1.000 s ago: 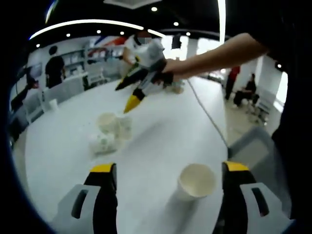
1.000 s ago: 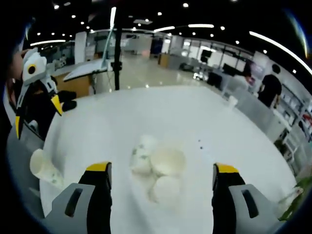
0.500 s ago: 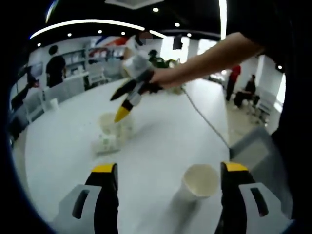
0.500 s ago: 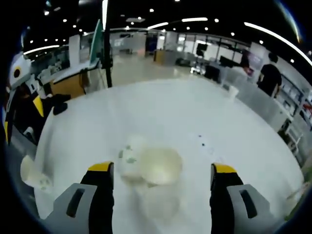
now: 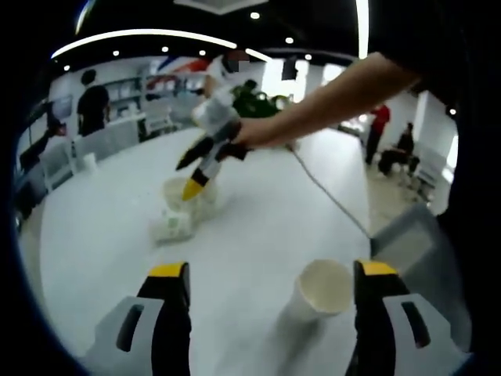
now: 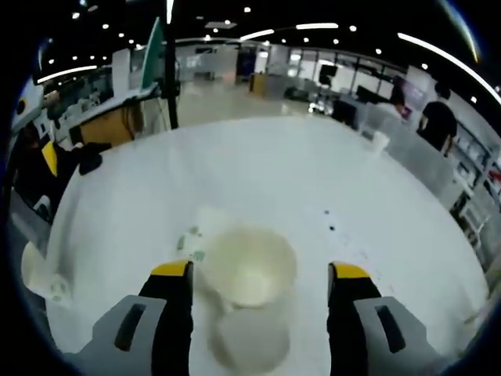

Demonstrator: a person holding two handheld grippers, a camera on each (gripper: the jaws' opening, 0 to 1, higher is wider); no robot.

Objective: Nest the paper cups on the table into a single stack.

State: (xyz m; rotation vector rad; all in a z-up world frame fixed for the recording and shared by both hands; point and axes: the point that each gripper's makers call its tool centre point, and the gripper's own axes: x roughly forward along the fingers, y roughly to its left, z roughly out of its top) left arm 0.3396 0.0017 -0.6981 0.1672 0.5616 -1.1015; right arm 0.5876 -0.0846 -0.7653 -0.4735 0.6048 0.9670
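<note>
Right gripper (image 6: 259,274) is what I am working with, its jaws spread wide and straddling the nearest upright paper cup (image 6: 249,265) in the cluster, so the open mouth sits between the yellow tips and I look straight down into it. I hold it this way, I judge, because the rim needs a jaw on either side before I close. A second cup (image 6: 244,338) stands just in front of it, nearer the camera, and a tipped one (image 6: 200,228) with green print lies touching it on the far side; the blur hides how they overlap. From the left gripper view I see that same gripper (image 5: 196,178) reaching over the cluster (image 5: 184,208) with its yellow tip down at the cups. My left gripper (image 5: 266,276) hangs back, jaws open and empty, with a lone cup (image 5: 318,290) standing on the white bench (image 5: 258,215) between its jaws, toward the right one, not touching either as far as I can tell. That cup waits well apart from the cluster, so nothing is nested yet.
</note>
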